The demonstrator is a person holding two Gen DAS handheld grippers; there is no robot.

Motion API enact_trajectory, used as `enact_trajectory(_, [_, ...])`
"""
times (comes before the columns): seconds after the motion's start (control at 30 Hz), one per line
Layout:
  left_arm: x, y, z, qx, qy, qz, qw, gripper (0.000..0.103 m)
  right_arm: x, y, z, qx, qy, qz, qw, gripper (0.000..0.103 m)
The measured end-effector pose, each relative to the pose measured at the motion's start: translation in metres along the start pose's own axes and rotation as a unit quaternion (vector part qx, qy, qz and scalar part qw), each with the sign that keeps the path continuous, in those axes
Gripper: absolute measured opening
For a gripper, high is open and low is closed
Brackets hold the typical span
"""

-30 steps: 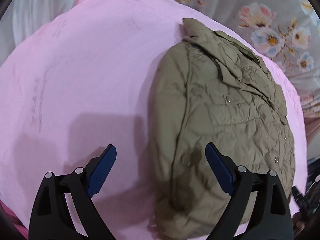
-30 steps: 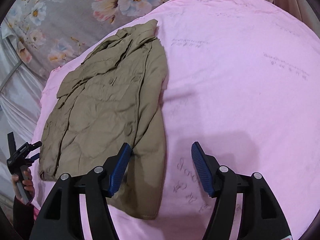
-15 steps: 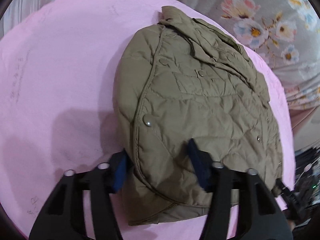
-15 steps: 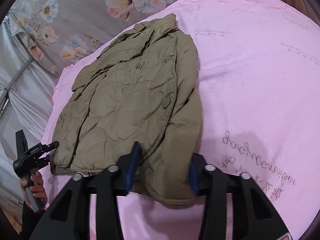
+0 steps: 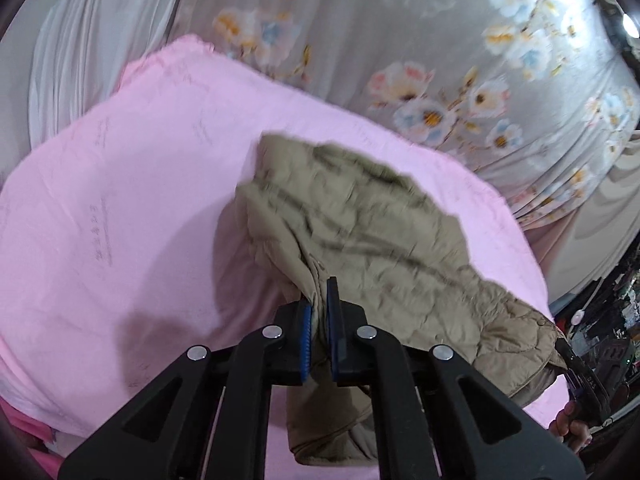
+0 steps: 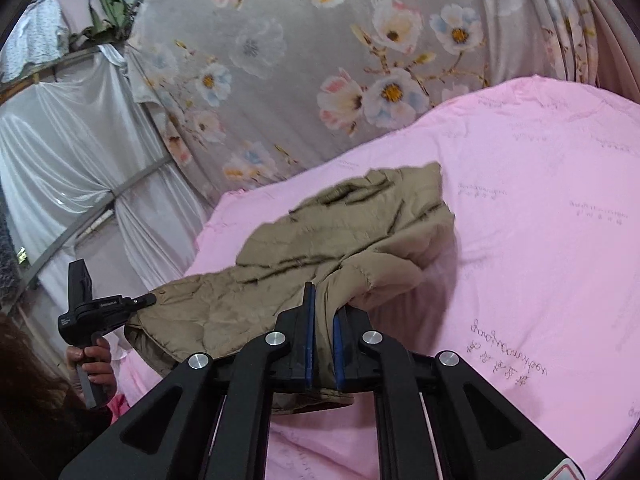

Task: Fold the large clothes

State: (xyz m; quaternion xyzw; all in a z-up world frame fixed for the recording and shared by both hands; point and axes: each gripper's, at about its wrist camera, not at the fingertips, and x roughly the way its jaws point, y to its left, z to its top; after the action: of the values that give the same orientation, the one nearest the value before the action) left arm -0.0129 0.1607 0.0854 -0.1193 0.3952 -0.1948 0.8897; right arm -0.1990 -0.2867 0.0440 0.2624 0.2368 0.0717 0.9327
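Together, the two wrist views show one olive quilted jacket [image 5: 384, 240] on a pink bed sheet [image 5: 120, 200], its near edge lifted off the sheet and its far end lying on it. Left claw [image 5: 318, 320] is clamped on a fold of the jacket; right claw [image 6: 322, 332] is likewise clamped on the jacket's near edge [image 6: 332, 280]. Only the right wrist view shows the left claw from outside, pinching the hem [image 6: 108, 308], with the person's left hand [image 6: 90, 364] on its handle, plus white drapes [image 6: 60, 152]; both views show one floral curtain [image 5: 440, 60]. Half a second earlier both claws were apart around the flat jacket; now they are closed and raised.
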Motion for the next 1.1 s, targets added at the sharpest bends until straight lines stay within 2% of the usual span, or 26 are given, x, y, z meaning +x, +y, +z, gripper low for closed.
enact_trajectory(0.17, [-0.058,-0.025,0.029,0.026,-0.068,-0.022,0.9971,0.006,-0.038,0.032,0.036,-0.034,-0.068,0.029,0.997,0.008])
enact_trajectory(0.3, [-0.048,-0.036,0.060,0.047,-0.087,-0.011,0.9951,0.006,-0.026,0.030,0.078,-0.025,-0.103,0.049,0.993,0.008])
enact_trajectory(0.4, [-0.005,-0.035,0.086,0.043,-0.075,0.012,0.9962,0.007,0.006,0.021,0.106,-0.015,-0.105,0.037,0.994,0.007])
enact_trajectory(0.5, [0.051,-0.035,0.108,0.036,-0.052,0.045,0.9970,0.007,0.066,-0.002,0.125,0.014,-0.091,0.019,0.996,0.007])
enact_trajectory(0.63, [0.122,-0.033,0.121,0.036,-0.024,0.097,0.9943,0.007,0.132,-0.023,0.130,0.030,-0.070,-0.032,0.997,0.007])
enact_trajectory(0.77, [0.178,-0.032,0.125,0.053,-0.002,0.146,0.9878,0.007,0.175,-0.046,0.129,0.053,-0.051,-0.070,0.995,0.007])
enact_trajectory(0.93, [0.233,-0.024,0.121,0.061,0.035,0.173,0.9824,0.009,0.215,-0.072,0.123,0.084,-0.026,-0.106,0.991,0.007])
enact_trajectory(1.1, [0.265,-0.016,0.112,0.057,0.055,0.179,0.9806,0.011,0.241,-0.091,0.110,0.099,-0.011,-0.138,0.985,0.007])
